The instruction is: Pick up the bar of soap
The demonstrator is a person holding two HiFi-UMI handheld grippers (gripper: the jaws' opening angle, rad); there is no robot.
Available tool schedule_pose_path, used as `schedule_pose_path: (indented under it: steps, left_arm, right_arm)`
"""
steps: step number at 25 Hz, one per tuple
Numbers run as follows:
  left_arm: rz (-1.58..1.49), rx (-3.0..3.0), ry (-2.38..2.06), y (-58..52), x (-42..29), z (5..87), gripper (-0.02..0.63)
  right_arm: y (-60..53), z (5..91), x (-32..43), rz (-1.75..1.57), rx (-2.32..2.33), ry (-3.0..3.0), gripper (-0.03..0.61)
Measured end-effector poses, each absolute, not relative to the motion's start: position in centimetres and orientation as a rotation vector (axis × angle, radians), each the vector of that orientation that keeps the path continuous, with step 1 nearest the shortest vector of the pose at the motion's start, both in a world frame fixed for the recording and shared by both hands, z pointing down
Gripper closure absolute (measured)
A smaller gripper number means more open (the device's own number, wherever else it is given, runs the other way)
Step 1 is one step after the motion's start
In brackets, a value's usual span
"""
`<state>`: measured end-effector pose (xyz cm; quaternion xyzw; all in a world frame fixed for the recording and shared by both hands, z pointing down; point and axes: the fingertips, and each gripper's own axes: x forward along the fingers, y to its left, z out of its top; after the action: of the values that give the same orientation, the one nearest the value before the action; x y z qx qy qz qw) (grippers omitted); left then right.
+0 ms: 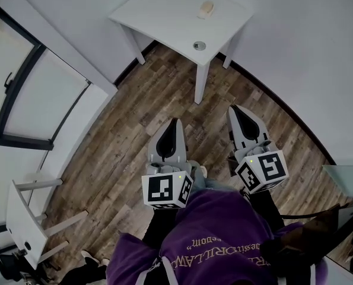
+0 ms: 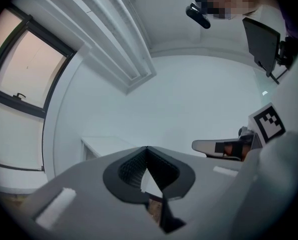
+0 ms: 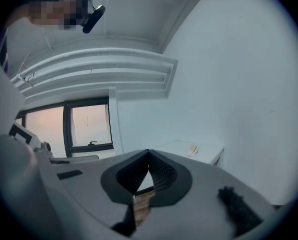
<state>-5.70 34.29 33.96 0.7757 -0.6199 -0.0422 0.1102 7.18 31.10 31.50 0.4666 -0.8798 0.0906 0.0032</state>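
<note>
While the left gripper (image 1: 174,126) and the right gripper (image 1: 238,113) keep their jaws closed on nothing, the bar of soap (image 1: 206,9) lies well apart on the white surface (image 1: 164,10). The step in hand seems to be the approach, and next the jaws must open.

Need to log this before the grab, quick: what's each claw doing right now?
Left claw: closed, holding nothing.
Right claw: closed, holding nothing; the bar of soap lies on the white table.
</note>
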Motion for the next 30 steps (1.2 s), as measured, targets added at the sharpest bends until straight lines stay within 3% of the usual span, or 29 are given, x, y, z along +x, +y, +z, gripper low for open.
schedule_pose_path:
  steps: [20, 30]
  left_arm:
    - [-0.121, 2.363, -1.713, 15.4, -11.5, 34.1, 0.609]
    - [-0.080, 2.405, -1.617, 8.1, -11.2, 35.4, 0.609]
  right_arm:
    - [12.7, 31.5, -0.4, 0.267, 1.489, -2.754, 0.571]
    - [6.7, 33.3, -0.4, 0.297, 1.556, -2.679, 0.571]
